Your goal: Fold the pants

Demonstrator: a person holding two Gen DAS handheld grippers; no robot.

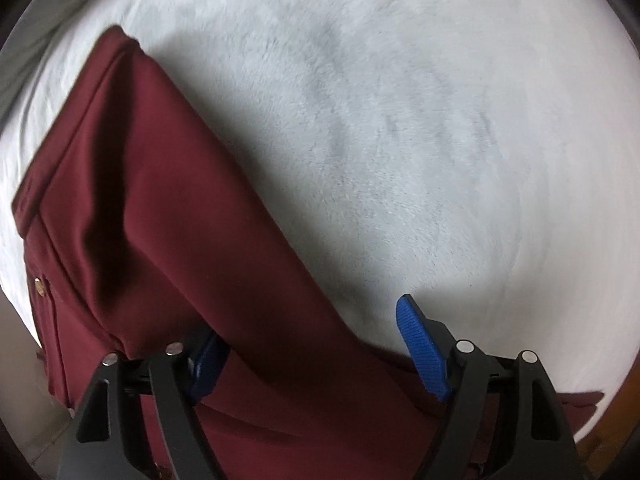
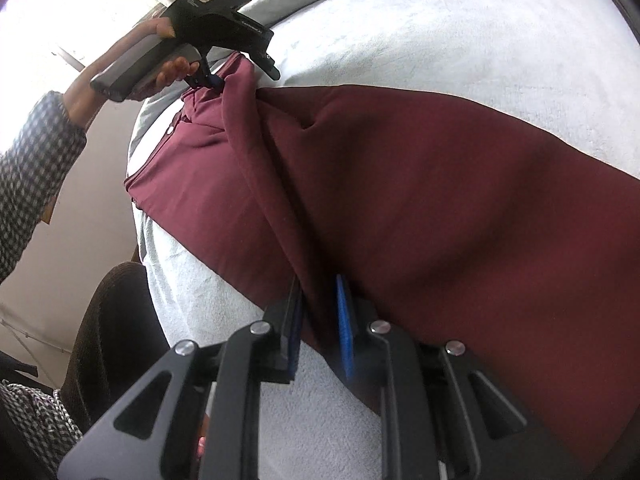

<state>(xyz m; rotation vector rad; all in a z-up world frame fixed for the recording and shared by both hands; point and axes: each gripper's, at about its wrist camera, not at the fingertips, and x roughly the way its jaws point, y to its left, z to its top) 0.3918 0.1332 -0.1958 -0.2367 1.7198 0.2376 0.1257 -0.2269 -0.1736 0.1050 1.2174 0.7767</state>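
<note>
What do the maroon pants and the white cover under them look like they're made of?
The pants look like a smooth, matte woven cloth, perhaps a cotton blend: they drape in soft rounded folds without shine, and a metal-looking button sits near the waist. The cover looks like plush fleece: a fuzzy nap with brushed streaks. Neither fibre can be confirmed.
</note>
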